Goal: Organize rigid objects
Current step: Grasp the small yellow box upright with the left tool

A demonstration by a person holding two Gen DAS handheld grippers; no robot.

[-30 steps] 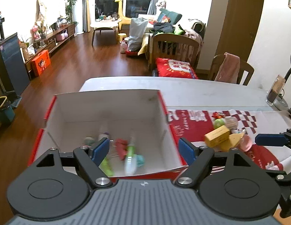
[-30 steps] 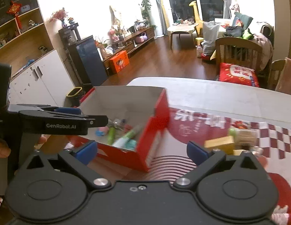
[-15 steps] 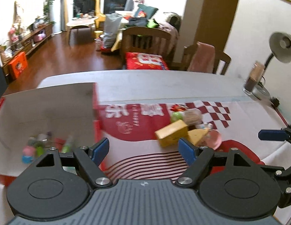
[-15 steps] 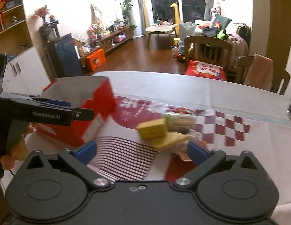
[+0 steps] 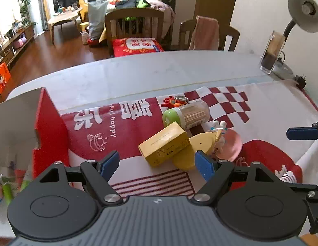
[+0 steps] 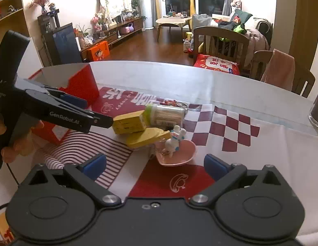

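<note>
On the red-and-white cloth (image 5: 271, 110), mid-table: a heap of small rigid items. Yellow box (image 5: 164, 143) leaning on a yellow wedge-shaped piece (image 5: 202, 143); toothpick jar (image 5: 186, 114) with green cap lying on its side just behind; white figurine (image 6: 175, 137) in a pink heart dish (image 6: 179, 153); red keychain toy (image 5: 173, 101) farthest back. Red carton (image 5: 48, 131) at left, holding small items. Left gripper (image 5: 157, 163): jaws apart, empty, above the box. Right gripper (image 6: 155, 166): jaws apart, empty, near the dish.
</note>
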